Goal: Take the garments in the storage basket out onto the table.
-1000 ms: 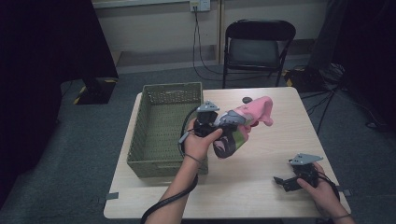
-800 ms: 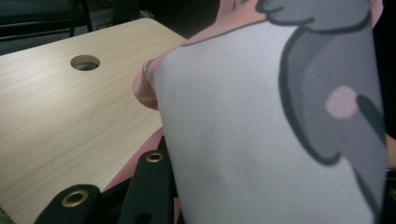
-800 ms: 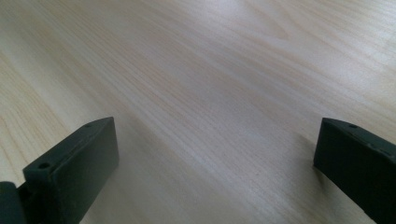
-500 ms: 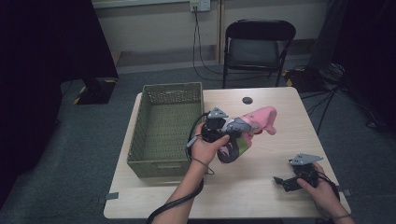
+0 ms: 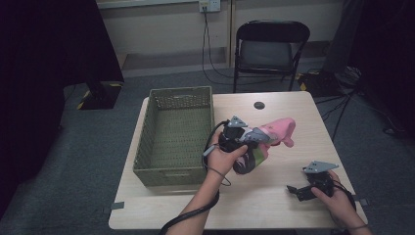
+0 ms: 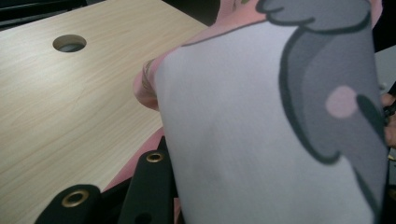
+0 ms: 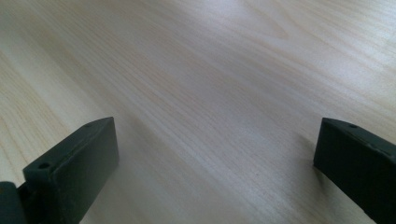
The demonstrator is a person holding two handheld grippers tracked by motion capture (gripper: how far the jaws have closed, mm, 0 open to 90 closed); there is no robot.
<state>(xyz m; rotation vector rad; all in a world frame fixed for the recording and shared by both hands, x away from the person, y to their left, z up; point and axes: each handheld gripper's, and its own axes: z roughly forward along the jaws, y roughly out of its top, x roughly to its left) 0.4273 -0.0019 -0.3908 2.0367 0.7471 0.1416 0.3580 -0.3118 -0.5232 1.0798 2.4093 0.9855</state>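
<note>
A pink plush toy (image 5: 280, 130) is held just above the table (image 5: 274, 200), to the right of the basket. My left gripper (image 5: 260, 138) is shut on it, with a dark and green part of the toy hanging under the hand. Close up in the left gripper view, the toy (image 6: 261, 121) shows white, grey and pink cloth, pressed against one black jaw at the bottom left. My right gripper (image 5: 297, 191) rests low near the table's front right corner. In its own view the right gripper (image 7: 215, 163) is open over bare wood, with nothing between its fingers.
An olive-green woven basket (image 5: 147, 147) stands on the left part of the table, with nothing in it. A round cable hole (image 5: 259, 105) sits near the far edge. A black folding chair (image 5: 269, 49) stands behind the table.
My left gripper has carried the plush toy a little to the right and nearer the person. The right gripper has stayed where it was.
</note>
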